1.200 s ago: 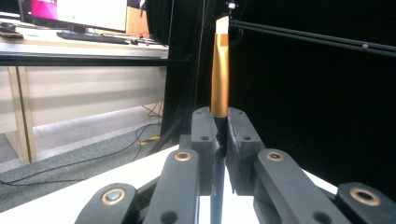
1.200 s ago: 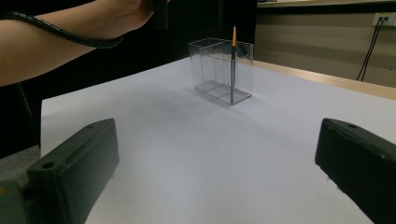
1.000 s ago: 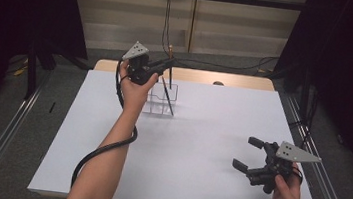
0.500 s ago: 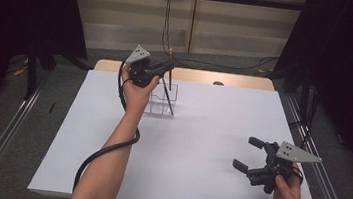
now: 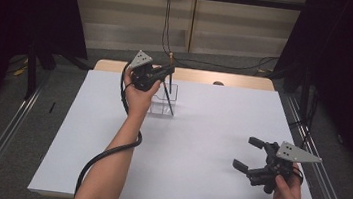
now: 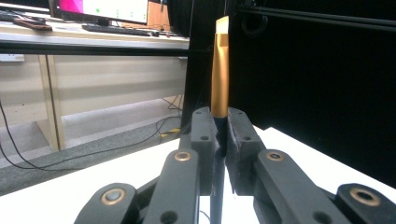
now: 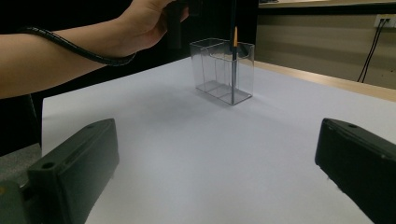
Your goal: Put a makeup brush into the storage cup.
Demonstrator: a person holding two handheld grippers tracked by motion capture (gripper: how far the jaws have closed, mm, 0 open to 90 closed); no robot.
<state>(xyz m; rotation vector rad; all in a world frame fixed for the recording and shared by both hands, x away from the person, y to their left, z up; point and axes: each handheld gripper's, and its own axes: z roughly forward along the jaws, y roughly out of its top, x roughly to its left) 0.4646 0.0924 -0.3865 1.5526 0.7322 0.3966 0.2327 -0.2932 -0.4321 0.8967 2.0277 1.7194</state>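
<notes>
High view: the left gripper (image 5: 167,71) is held above the far-centre part of the white table (image 5: 201,132), its jaws closed on a thin dark brush (image 5: 169,94) with a gold ferrule. The brush slants downward from the jaws into a clear plastic holder (image 5: 163,99) that stands upright on the table, and its lower end rests at the holder's near right corner. Left gripper view: both jaws press against the dark handle, and the gold ferrule (image 6: 220,70) rises straight above them. Right gripper view: the clear plastic holder (image 7: 223,70) shows an inner partition forming compartments; the brush handle (image 7: 232,60) stands in the right-hand one, near the front wall, and its lower tip reaches the holder floor. The person's left hand (image 7: 149,21) is beside the holder's top. In the high view, the right gripper (image 5: 247,155) sits near the table's near right edge, well apart from the holder, jaws spread wide and holding nothing.
</notes>
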